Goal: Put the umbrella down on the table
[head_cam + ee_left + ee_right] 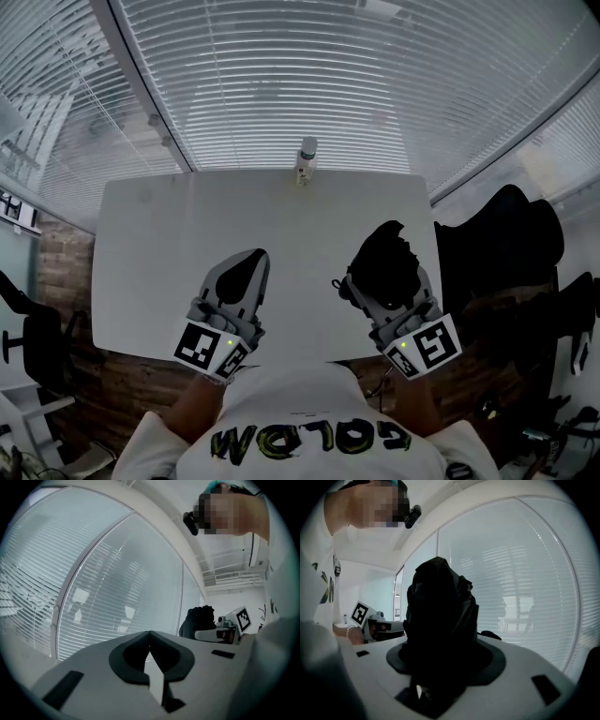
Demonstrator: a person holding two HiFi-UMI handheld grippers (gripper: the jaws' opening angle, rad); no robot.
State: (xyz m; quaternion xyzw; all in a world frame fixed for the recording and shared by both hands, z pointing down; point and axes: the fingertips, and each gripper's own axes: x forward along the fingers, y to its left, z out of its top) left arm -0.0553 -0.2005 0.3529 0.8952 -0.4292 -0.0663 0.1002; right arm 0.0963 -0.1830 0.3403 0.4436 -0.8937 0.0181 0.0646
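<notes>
- White slatted blinds [281,75] curved behind a white table [150,272]. A small bottle [306,161] stood at the table's far edge, well apart from both tools.
- On the person's right, the right gripper [386,302] was clenched on a folded black umbrella [382,255]. The dark bundle of fabric filled the space between the jaws and stuck out past them.
- The umbrella hung over the table's right part, near the front edge; whether it touched the top could not be told. Held roughly level, it looked lined up to be laid flat rather than stood on end.
- The left gripper [253,258] hovered over the table beside it, jaws pressed together on nothing, apparently kept out of the way as a spare hand.
- By the look of it, the set-down was not yet done: the umbrella had to rest on the top before the grip could be let go.
</notes>
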